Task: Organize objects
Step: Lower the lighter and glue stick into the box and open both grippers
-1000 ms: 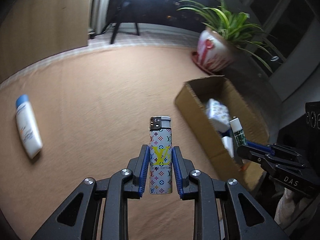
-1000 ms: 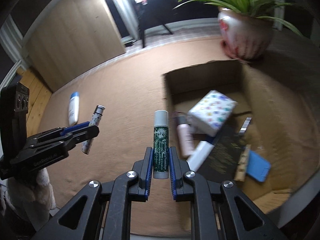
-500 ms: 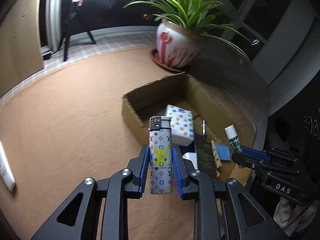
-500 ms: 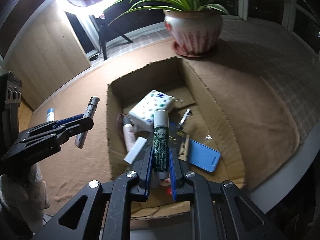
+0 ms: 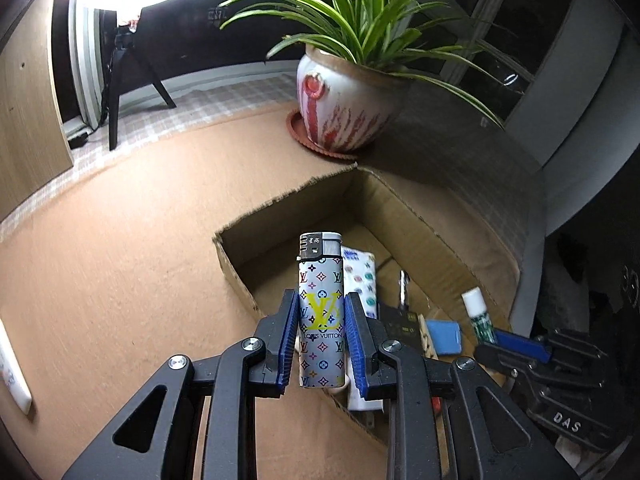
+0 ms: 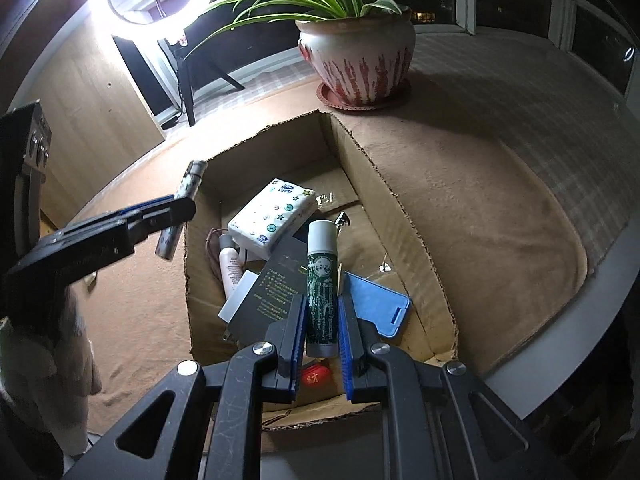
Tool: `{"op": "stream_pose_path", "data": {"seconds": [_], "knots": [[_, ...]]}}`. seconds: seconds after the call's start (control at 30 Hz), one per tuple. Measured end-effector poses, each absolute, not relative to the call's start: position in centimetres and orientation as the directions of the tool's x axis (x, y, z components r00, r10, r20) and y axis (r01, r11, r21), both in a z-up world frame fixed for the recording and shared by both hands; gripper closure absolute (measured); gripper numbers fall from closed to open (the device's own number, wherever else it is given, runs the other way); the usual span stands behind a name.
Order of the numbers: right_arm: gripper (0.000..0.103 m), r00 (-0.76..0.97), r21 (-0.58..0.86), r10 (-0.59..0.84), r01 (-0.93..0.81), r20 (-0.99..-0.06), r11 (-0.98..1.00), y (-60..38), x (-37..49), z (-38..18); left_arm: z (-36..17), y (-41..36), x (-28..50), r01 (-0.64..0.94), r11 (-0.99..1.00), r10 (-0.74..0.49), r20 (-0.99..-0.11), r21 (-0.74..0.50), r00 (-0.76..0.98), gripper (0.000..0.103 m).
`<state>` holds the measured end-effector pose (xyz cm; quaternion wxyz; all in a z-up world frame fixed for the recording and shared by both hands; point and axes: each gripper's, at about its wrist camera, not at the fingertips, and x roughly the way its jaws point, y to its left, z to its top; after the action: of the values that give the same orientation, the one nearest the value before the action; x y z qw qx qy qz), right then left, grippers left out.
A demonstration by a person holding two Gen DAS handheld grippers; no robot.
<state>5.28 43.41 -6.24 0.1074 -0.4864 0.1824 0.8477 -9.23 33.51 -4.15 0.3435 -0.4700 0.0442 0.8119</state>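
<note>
The left gripper (image 5: 321,334) is clamping a patterned lighter (image 5: 321,312) upright between its blue pads, hanging over the near left corner of the box (image 5: 280,204). The right gripper (image 6: 321,330) is clenching a green tube (image 6: 321,288) upright above the box's middle. Below the tube are lying a tissue pack (image 6: 272,212), a black card (image 6: 276,280), a blue case (image 6: 376,304) and what may be a pink bottle (image 6: 230,264), partly covered.
</note>
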Motion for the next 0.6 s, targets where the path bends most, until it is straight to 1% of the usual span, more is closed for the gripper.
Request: {"op": "stream_pose_path", "data": {"seconds": [0.07, 0.1, 0.13, 0.17, 0.2, 0.23, 0.27, 0.6], "knots": [[0.089, -0.503, 0.208, -0.003, -0.352, -0.864, -0.913, 43.4, 5.2, -6.3, -4.0, 33.5, -9.8, -0.591, -0.769, 0.514, -0.786, -0.245, -0.344, 0.077], [0.089, -0.508, 0.213, -0.008, -0.346, -0.861, -0.914, 43.3, 5.3, -6.2, -4.1, 33.6, -10.0, -0.589, -0.771, 0.511, -0.786, -0.241, -0.348, 0.069], [0.085, -0.516, 0.216, -0.010, -0.342, -0.857, -0.914, 43.1, 5.3, -6.1, -4.1, 33.6, -10.2, -0.585, -0.775, 0.507, -0.789, -0.240, -0.348, 0.057], [0.081, -0.519, 0.216, -0.008, -0.342, -0.855, -0.915, 43.0, 5.3, -6.0, -4.1, 33.6, -10.4, -0.582, -0.776, 0.510, -0.786, -0.244, -0.351, 0.054], [0.072, -0.524, 0.214, -0.003, -0.342, -0.852, -0.915, 42.9, 5.4, -5.8, -4.1, 33.5, -10.5, -0.583, -0.775, 0.512, -0.783, -0.245, -0.352, 0.050], [0.067, -0.529, 0.210, 0.003, -0.342, -0.848, -0.916, 42.8, 5.4, -5.7, -4.1, 33.4, -10.5, -0.582, -0.776, 0.509, -0.784, -0.241, -0.354, 0.050], [0.066, -0.533, 0.204, 0.012, -0.344, -0.846, -0.917, 42.8, 5.4, -5.6, -4.1, 33.3, -10.5, -0.581, -0.776, 0.509, -0.786, -0.243, -0.352, 0.050], [0.065, -0.529, 0.199, 0.011, -0.339, -0.848, -0.920, 42.1, 5.0, -5.6, -4.1, 31.4, -10.4, -0.564, -0.790, 0.495, -0.793, -0.241, -0.355, 0.050]]}}
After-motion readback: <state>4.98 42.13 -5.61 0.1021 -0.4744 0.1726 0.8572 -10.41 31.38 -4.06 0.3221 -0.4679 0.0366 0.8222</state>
